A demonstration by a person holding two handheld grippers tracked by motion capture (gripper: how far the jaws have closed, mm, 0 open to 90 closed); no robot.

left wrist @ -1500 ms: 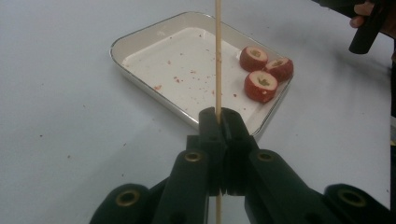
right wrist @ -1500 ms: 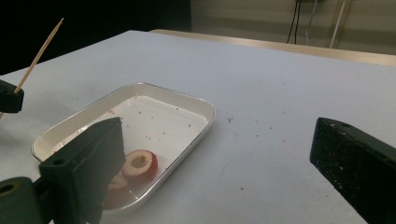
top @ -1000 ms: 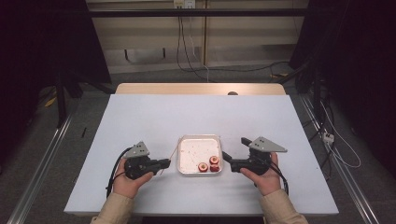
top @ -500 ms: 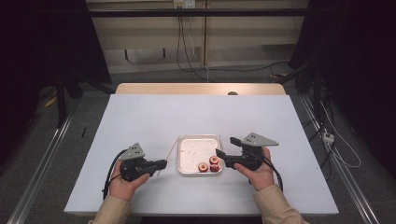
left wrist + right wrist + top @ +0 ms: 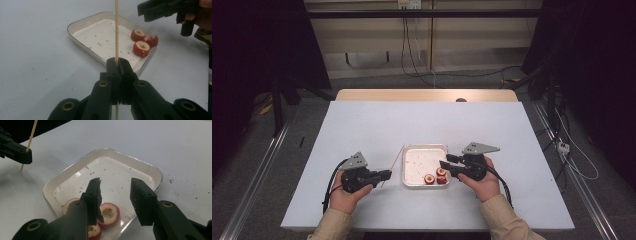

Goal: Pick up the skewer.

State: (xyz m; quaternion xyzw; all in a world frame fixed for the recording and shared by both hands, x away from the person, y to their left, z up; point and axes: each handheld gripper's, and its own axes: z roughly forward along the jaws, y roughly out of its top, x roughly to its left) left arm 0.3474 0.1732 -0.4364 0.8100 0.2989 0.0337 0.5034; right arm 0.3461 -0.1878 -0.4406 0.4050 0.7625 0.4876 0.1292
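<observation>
Near the front edge of the white surface (image 5: 362, 130) sat a shallow white tray (image 5: 412, 150) holding three cored red fruit slices (image 5: 141, 48), light, soft and slick, best pinched across their rims. The left gripper (image 5: 117, 65) clamped a thin, brittle wooden skewer (image 5: 116, 30). The right gripper (image 5: 116, 195) hung above the slices, jaws just narrowing, nothing between them.

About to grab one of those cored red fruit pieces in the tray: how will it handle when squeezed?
The fruit pieces look hollow-cored, so a hard squeeze may crush them. Red crumbs across the tray suggest they flake easily. They lie flat on the cut face, so rolling seems unlikely. The right tool straddles one, pads not pressing.
</observation>
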